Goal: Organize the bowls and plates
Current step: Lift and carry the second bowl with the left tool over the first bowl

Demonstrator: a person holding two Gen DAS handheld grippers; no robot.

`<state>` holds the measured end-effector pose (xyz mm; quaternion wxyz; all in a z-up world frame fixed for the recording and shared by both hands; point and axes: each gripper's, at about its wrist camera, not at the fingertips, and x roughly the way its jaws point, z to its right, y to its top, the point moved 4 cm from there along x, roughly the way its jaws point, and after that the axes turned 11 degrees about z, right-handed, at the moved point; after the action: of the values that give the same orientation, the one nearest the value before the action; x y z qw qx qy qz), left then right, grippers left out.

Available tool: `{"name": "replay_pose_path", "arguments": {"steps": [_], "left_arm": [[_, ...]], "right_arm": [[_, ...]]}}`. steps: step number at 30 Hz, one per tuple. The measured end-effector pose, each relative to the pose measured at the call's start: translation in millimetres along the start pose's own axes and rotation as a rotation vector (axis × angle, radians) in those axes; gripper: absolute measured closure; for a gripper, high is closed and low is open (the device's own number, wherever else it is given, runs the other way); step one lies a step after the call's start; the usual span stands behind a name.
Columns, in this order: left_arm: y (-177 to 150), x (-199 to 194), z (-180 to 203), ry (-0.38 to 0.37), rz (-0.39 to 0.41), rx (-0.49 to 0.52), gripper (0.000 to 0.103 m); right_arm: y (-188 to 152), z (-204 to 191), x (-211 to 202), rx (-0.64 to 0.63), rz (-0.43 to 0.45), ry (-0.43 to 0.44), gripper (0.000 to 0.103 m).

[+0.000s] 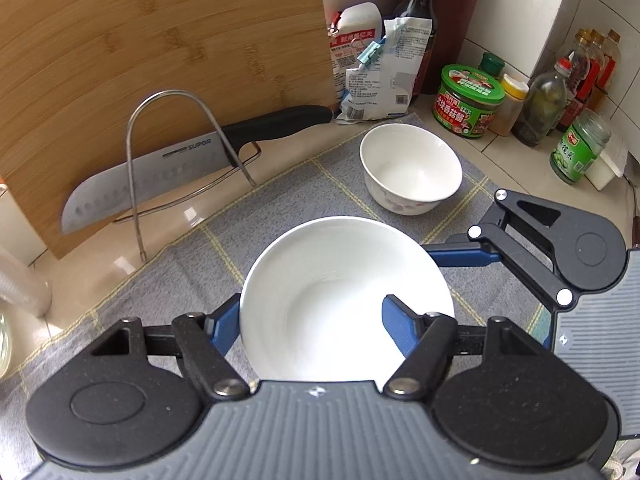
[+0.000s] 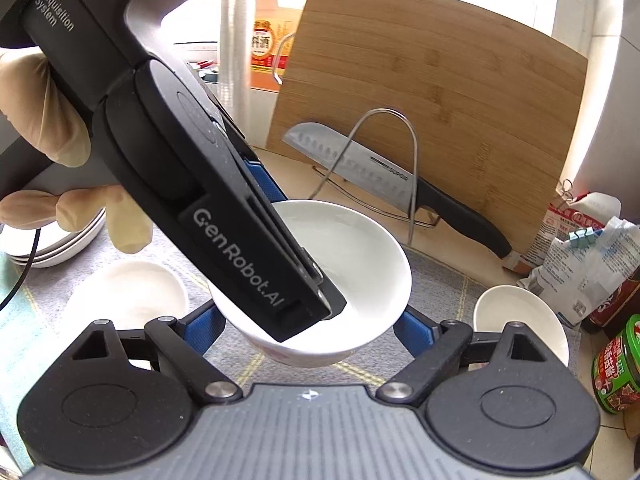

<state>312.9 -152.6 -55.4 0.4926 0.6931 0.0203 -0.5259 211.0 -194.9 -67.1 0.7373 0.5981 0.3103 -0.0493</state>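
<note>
Black-and-blue, the left gripper [image 1: 312, 308] sat nearest the lens, narrowed onto a white round ceramic bowl [image 1: 320, 272]: one blue finger lay inside the bowl at 3 o'clock and the other outside its wall at 9 o'clock. The right gripper [image 2: 306, 316], set wide, clasped the same bowl from outside, with a finger against each flank. The bowl hung clear above a grey cloth mat [image 1: 280, 192] lined in yellow.

Three bowls showed in all. A second white bowl [image 1: 412, 168] stood on the mat at 1 o'clock of the held one, well apart. A third white bowl [image 2: 128, 296] lay at 9 o'clock in the right wrist view, blurred. Beyond it was one stack of white plates [image 2: 60, 246], cut off by the frame and partly hidden by a gloved hand [image 2: 40, 120]; their number could not be told.

Bare mat lay open between the bowls. At 11 o'clock one bamboo cutting board [image 1: 160, 40] leaned upright, with one steel knife [image 1: 160, 172] resting in a wire rack [image 1: 132, 160] before it. A green-lidded jar [image 1: 468, 100] and several bottles crowded the mat's edge at 2 o'clock.
</note>
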Motion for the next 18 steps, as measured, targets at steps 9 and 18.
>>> {"name": "replay_pose_path", "arguments": {"steps": [9, 18], "left_arm": [[-19, -35, -9, 0.047, 0.031, -0.033, 0.031], [-47, -66, -18, 0.089, 0.043, -0.074, 0.031]], "right_arm": [[9, -27, -8, -0.006, 0.012, 0.053, 0.01], [12, -62, -14, -0.042, 0.016, 0.105, 0.01]]}}
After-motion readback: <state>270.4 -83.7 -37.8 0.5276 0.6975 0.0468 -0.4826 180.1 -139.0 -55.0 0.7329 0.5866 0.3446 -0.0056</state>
